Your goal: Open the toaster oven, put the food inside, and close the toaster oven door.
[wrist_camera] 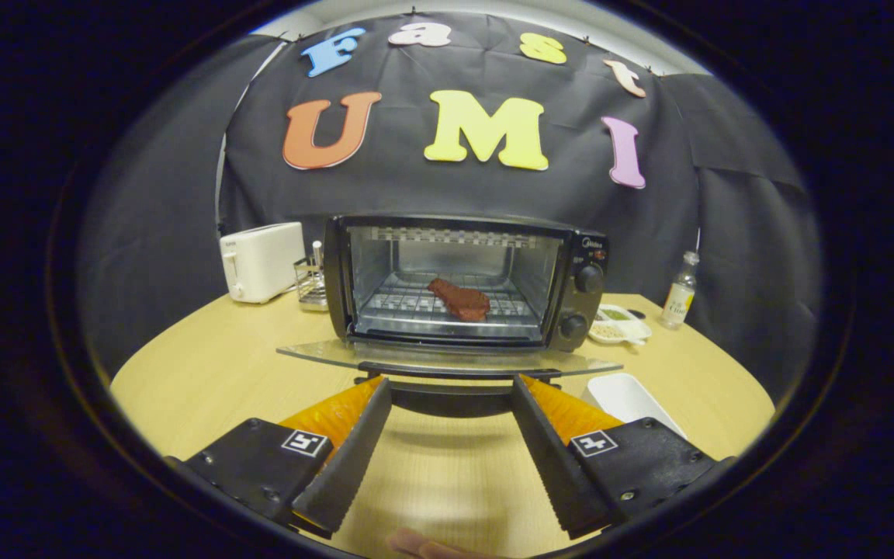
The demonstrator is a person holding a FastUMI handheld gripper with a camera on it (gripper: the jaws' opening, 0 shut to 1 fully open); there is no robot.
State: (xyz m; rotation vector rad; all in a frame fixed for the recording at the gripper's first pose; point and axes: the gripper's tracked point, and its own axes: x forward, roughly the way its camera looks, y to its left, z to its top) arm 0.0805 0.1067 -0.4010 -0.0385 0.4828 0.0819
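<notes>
Below the toaster oven door point(447, 359) (lowered), fingers point(354, 435) gape, holding nothing.

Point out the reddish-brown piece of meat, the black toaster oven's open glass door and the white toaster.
Reddish-brown piece of meat point(460, 300), gripper view: middle of its top.
Open glass door point(447, 359), gripper view: flat pane, ahead of the open gripper point(451, 392).
White toaster point(262, 261), gripper view: front face.

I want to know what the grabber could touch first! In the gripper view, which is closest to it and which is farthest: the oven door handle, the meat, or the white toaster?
The gripper is open, its fingers empty.
1. Door handle: just ahead of the fingertips, on the lowered door.
2. Meat: beyond the door, on the rack inside the toaster oven.
3. White toaster: farthest, beside the oven by the wall.
</notes>
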